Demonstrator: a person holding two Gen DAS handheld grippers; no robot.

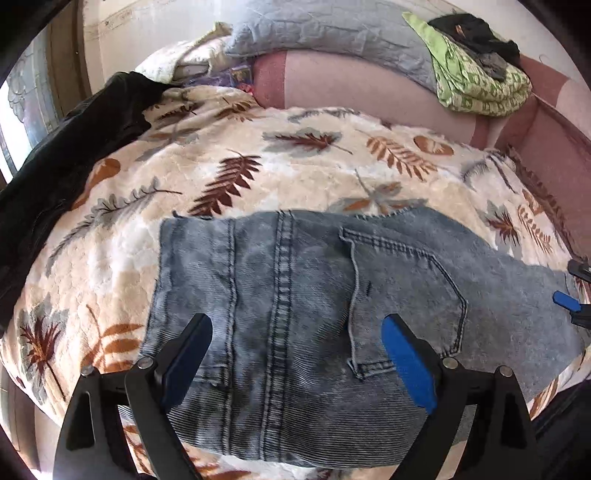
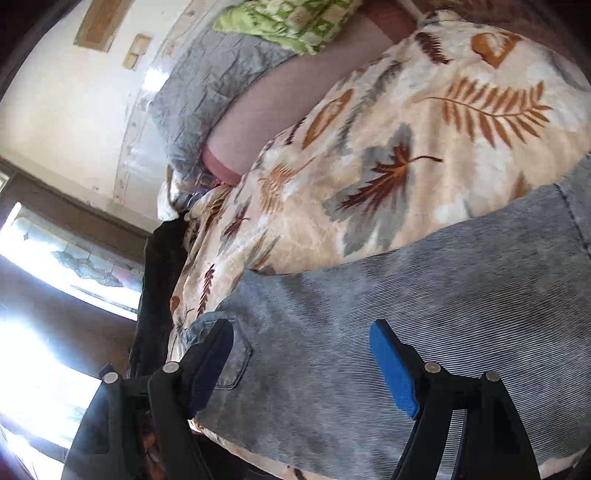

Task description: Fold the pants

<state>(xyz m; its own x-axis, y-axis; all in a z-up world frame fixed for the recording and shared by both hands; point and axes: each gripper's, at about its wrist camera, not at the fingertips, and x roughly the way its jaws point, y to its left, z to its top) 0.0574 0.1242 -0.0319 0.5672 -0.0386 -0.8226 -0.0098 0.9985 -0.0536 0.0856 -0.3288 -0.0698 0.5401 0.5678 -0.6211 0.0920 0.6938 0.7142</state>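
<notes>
Light blue denim pants [image 1: 295, 295] lie folded on a leaf-patterned blanket [image 1: 240, 155], back pocket up. My left gripper [image 1: 297, 325] is open just above the waist end of the pants, jaws wide apart, holding nothing. My right gripper [image 2: 301, 330] is open over the leg part of the pants [image 2: 388, 295], holding nothing. Its fingertips [image 1: 565, 301] show at the right edge of the left wrist view, beside the pants.
A black garment [image 1: 74, 147] lies along the blanket's left side. A grey pillow [image 1: 332, 33] and a green patterned cloth pile [image 1: 476, 81] sit at the back on a pink sheet [image 1: 332, 85]. A bright window [image 2: 55, 258] is to the left.
</notes>
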